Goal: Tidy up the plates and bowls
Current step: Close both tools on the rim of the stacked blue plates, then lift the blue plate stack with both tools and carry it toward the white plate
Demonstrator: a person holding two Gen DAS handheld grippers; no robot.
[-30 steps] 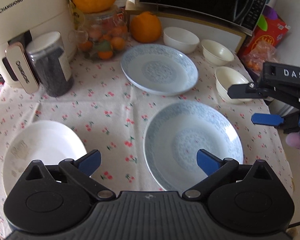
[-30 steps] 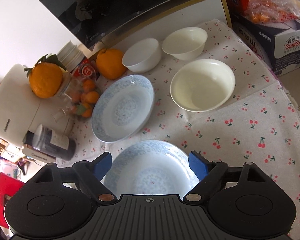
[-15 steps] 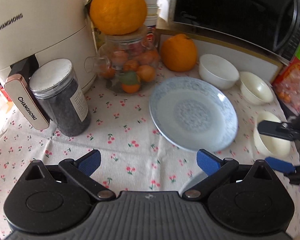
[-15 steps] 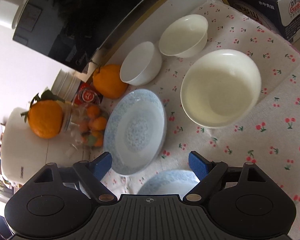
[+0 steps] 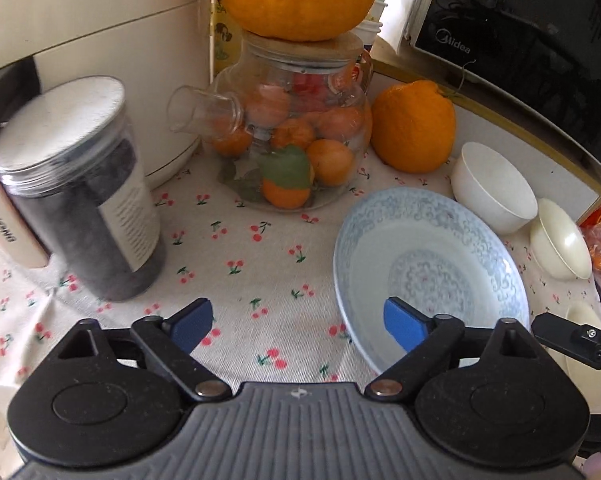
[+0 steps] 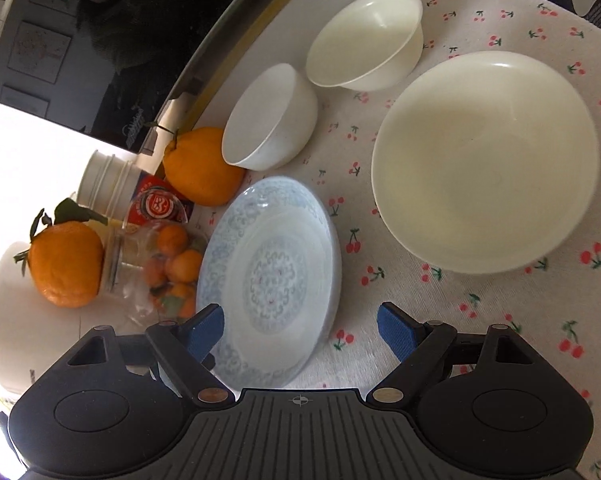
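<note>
Moved: both cameras sit closer to the back of the table than a second ago; we lost the nearer blue plate and the white plate from the left view, and the glass pot now fills its centre.
Left gripper [image 5: 298,320]: jaws closing but wide apart, blue pads on nothing; bare cloth between them, right pad over the plate's near rim.
Right gripper [image 6: 300,326]: jaws wide, nothing gripped; the plate's near edge lies between the pads, no contact we can see.
Blue plate [image 5: 428,280]: round, shallow, glossy pale-blue glaze, scroll pattern on rim and centre; flat on the cloth, in front of the white bowl.
White bowl [image 6: 270,118]: deep, smooth, matte white; beside the orange [image 6: 202,168].
Cream bowl [image 6: 366,40]: small, glossy, flared rim; just beside the white bowl.
Large cream bowl [image 6: 484,160]: wide, round, smooth; right of the plate, apart from it.
Tablecloth [image 5: 268,248]: woven, off-white, cherry print.
Glass pot [image 5: 300,132]: clear, rounded, spouted, full of small oranges, a big dimpled citrus on its lid.
Jar [image 5: 80,212]: clear cylinder, metal lid, dark contents.
Microwave [image 5: 540,40]: black, glossy.
</note>
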